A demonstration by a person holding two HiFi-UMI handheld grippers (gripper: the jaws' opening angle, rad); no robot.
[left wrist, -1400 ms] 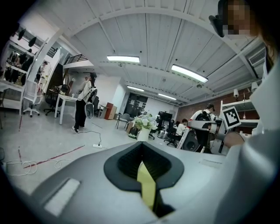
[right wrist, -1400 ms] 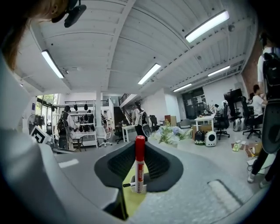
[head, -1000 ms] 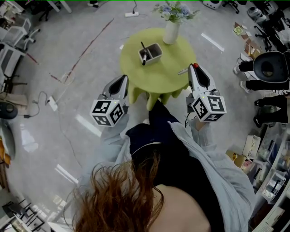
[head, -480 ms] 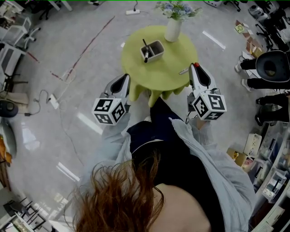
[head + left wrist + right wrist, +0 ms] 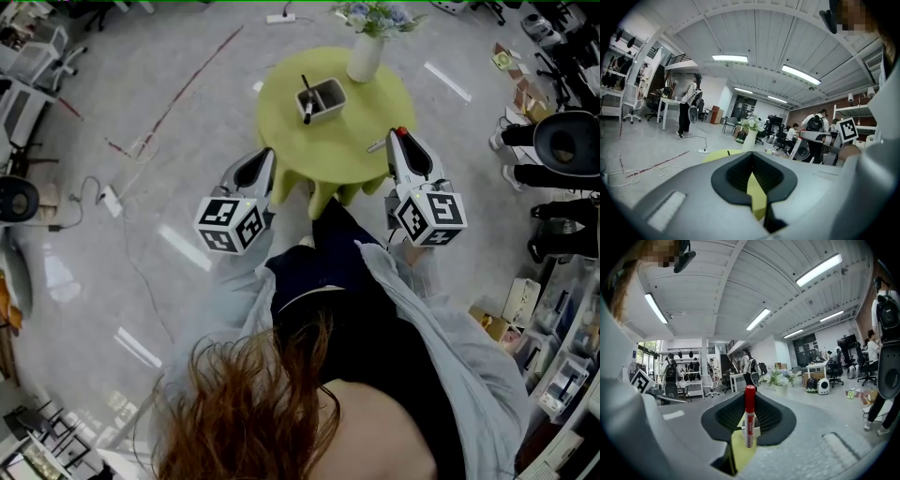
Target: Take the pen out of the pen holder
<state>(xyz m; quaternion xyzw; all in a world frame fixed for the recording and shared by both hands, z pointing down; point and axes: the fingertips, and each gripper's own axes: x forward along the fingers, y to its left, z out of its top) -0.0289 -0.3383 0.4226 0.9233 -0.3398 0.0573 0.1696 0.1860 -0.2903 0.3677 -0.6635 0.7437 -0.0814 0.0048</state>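
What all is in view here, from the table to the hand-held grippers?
table: one, yellow-green, round, ahead of the person
pen holder: one, grey, rectangular, on the table
pen: one, black, leaning in the pen holder
vase: one, white, with flowers, at the table's far edge
small grey stick: one, near right of the table; too small to identify
marker: one, red, upright between the right jaws
left hand-held gripper: one, grey, jaws together, empty
right hand-held gripper: one, grey, shut on the marker

A red-capped marker (image 5: 749,416) is being held upright; a black pen (image 5: 306,100) is being propped at the pen holder's (image 5: 331,109) nine o'clock.
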